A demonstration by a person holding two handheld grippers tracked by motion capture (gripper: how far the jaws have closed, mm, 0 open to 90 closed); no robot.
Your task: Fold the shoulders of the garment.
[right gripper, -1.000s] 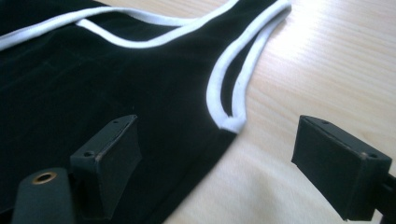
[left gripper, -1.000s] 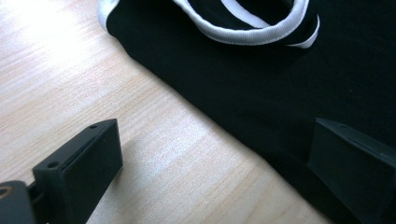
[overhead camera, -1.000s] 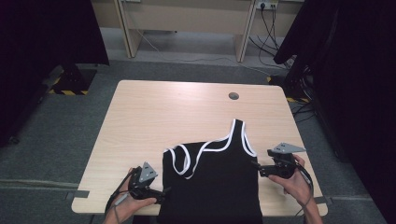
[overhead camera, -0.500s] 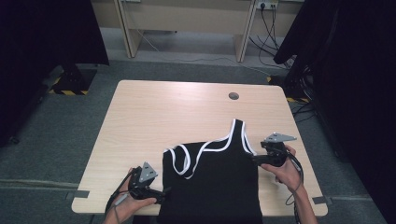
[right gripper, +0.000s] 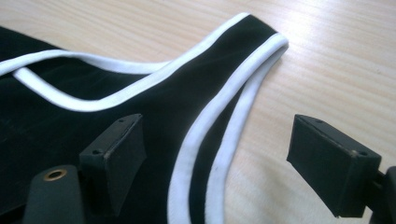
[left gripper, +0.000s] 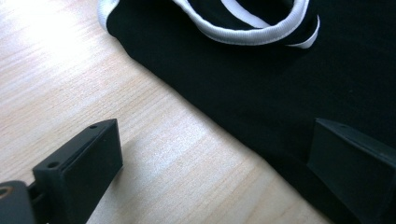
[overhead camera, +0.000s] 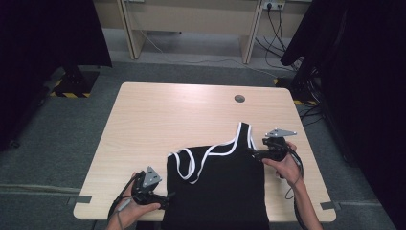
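Observation:
A black tank top (overhead camera: 218, 184) with white trim lies on the wooden table (overhead camera: 163, 117), its hem hanging over the near edge. My left gripper (overhead camera: 167, 197) is open at the top's left side, jaws straddling the fabric edge (left gripper: 224, 126). My right gripper (overhead camera: 250, 151) is open at the right armhole, just below the right shoulder strap (overhead camera: 243, 132). In the right gripper view the white armhole trim (right gripper: 205, 140) runs between the two jaws. The left strap (overhead camera: 184, 160) lies crumpled and folded over.
A round cable hole (overhead camera: 239, 98) sits near the table's far edge. A desk frame (overhead camera: 191, 24) and cables (overhead camera: 277, 19) stand on the grey floor beyond. Black curtains (overhead camera: 364, 72) hang at both sides. The table's far and left parts are bare wood.
My right gripper has moved left and forward, from beside the top's right edge up to the armhole by the strap. The left gripper has stayed where it was.

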